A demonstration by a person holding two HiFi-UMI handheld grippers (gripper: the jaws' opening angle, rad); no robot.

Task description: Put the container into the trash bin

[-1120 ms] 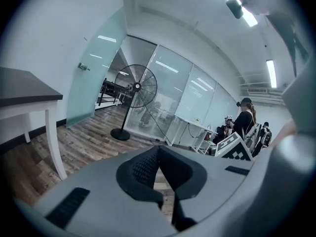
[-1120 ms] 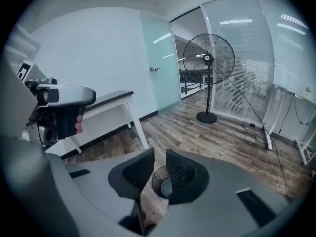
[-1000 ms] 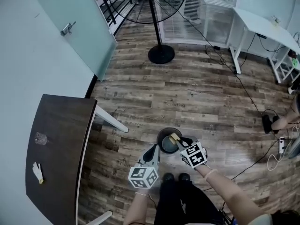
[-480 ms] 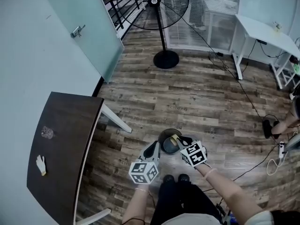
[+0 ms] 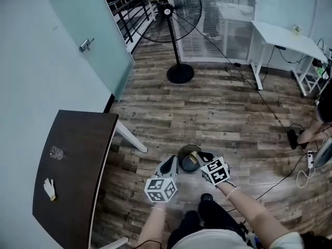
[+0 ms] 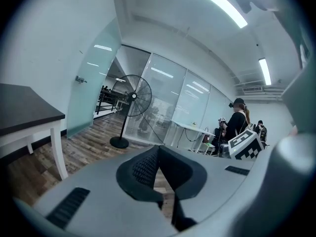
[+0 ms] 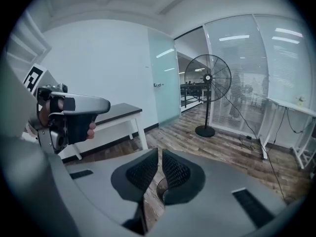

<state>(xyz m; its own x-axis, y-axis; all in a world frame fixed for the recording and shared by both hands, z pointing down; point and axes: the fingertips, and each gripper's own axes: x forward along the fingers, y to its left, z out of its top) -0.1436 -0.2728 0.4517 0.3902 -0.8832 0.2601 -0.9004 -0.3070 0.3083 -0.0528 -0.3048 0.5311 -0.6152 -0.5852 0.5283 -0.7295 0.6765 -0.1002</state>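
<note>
Bin (image 5: pixel 188 147) | right claw (image 7: pixel 160 154) closing, empty | left claw (image 6: pixel 158 149) together | square-coded cubes (image 5: pixel 214 171)

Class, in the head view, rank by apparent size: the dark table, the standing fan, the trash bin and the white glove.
1. dark table
2. standing fan
3. trash bin
4. white glove
The fan stands farthest away, so its place is least sure.

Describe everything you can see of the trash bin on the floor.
The trash bin is small, round and dark, open-topped, greyish inside; its material cannot be told. It stands upright on the wood-plank floor, apart from the dark table at its left. A pale yellowish thing shows inside near its right rim; what it is cannot be told.
</note>
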